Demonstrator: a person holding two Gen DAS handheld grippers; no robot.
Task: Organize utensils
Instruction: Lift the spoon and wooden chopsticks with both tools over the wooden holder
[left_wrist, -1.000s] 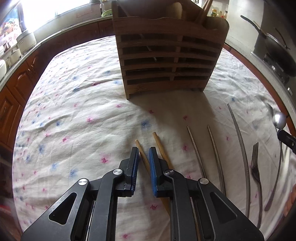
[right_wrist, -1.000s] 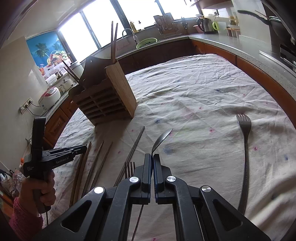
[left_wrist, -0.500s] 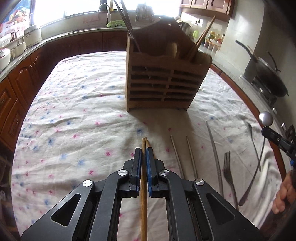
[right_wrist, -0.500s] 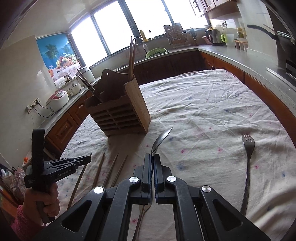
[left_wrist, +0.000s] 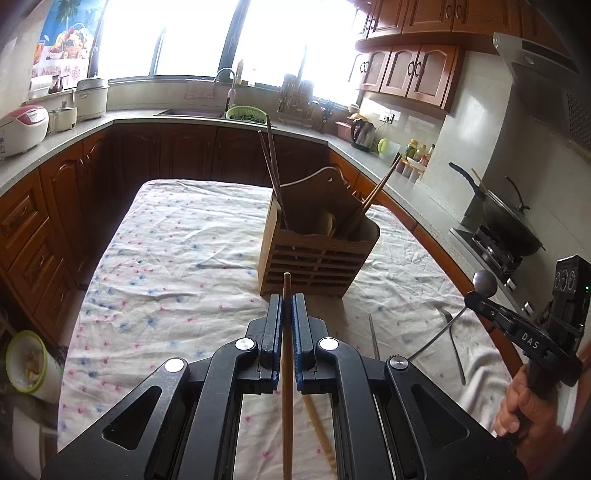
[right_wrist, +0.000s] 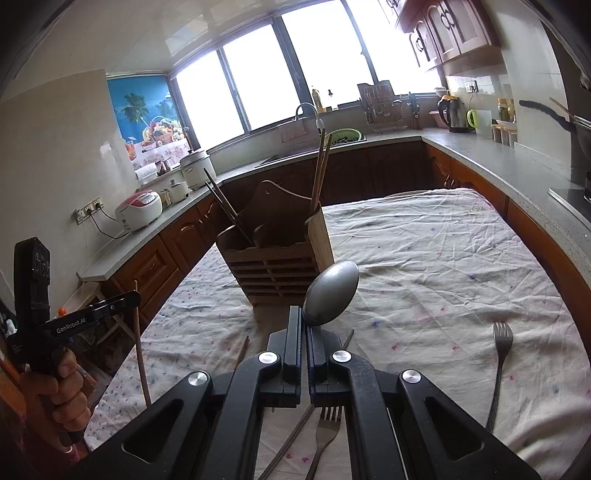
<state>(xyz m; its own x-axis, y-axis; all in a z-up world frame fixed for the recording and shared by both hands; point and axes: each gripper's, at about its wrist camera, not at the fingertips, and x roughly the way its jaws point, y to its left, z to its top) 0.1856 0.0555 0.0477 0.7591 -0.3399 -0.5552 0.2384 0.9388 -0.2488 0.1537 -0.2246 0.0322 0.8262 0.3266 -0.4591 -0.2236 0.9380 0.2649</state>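
The left gripper (left_wrist: 287, 306) is clamped on a wooden chopstick (left_wrist: 287, 354), its jaws nearly together with only the stick between them. The stick's blunt tip pokes out just past the fingertips and the rest runs back under the gripper. It looks light and stiff, but it is thin and smooth, so held this near one end it may pivot or slip; a hold nearer the middle would steady it. A second wooden chopstick (left_wrist: 318, 428) lies on the tablecloth (left_wrist: 166, 280) below the gripper.

The right gripper (right_wrist: 305, 323) is closed tight on a steel spoon (right_wrist: 331, 292) at the neck, the bowl standing just beyond the fingertips. The spoon is rigid, heavier and slick, and the bowl's weight sits forward of the grip.

Ahead of both grippers stands the wooden utensil holder (left_wrist: 317, 254), a slatted box with several compartments. Dark chopsticks (left_wrist: 272, 173) lean out of its left compartment, a lighter pair (left_wrist: 376, 195) out of the right one, and a pale wooden utensil sits low in the middle. Below the right gripper two forks (right_wrist: 498, 373) and more chopsticks remain on the cloth.
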